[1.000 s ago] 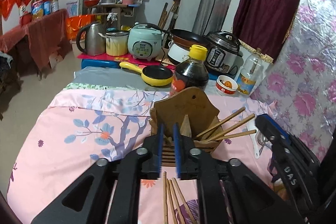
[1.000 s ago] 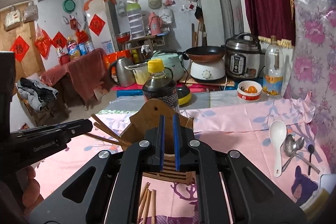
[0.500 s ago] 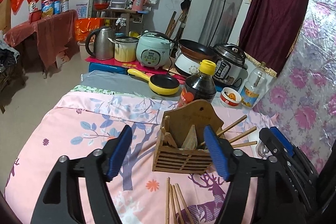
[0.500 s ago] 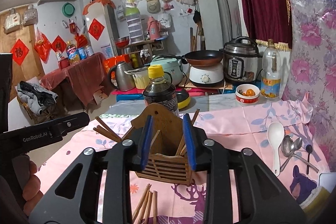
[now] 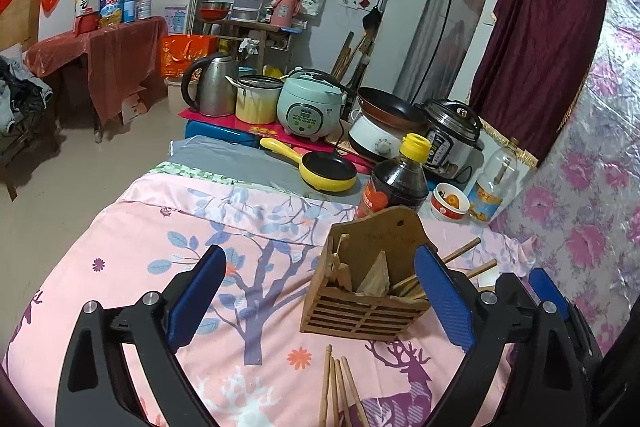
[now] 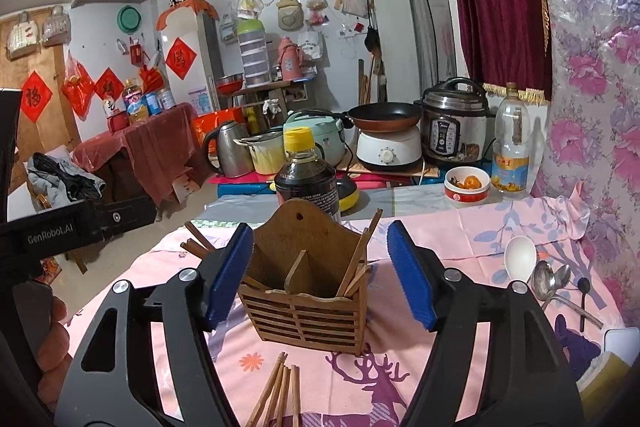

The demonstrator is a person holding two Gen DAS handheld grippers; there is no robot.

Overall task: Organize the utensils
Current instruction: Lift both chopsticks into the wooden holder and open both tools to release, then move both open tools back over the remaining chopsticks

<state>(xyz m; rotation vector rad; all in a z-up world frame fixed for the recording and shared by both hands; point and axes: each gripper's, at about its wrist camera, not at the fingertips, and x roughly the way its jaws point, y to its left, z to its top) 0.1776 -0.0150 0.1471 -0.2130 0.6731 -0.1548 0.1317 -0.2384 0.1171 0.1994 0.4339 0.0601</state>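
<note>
A wooden slatted utensil holder (image 5: 366, 291) (image 6: 310, 291) stands on the pink floral tablecloth (image 5: 168, 251), with several chopsticks (image 6: 356, 263) leaning in it. More chopsticks lie loose on the cloth in front of it (image 5: 340, 391) (image 6: 280, 391). A white spoon (image 6: 519, 253), metal spoons (image 6: 550, 281) and a small black spoon (image 6: 583, 297) lie at the right. My left gripper (image 5: 320, 299) is open and empty above the cloth. My right gripper (image 6: 320, 275) is open and empty, its jaws standing either side of the holder in view.
A dark sauce bottle with a yellow cap (image 5: 394, 179) (image 6: 306, 175) stands just behind the holder. A small red-and-white bowl (image 6: 466, 185), a clear bottle (image 6: 512, 143), a yellow pan (image 5: 320, 167) and cookers stand further back. A flowered wall (image 6: 600, 107) is at the right.
Both grippers went from shut to wide open over the last second. Both views have drawn back and up a little from the holder.
</note>
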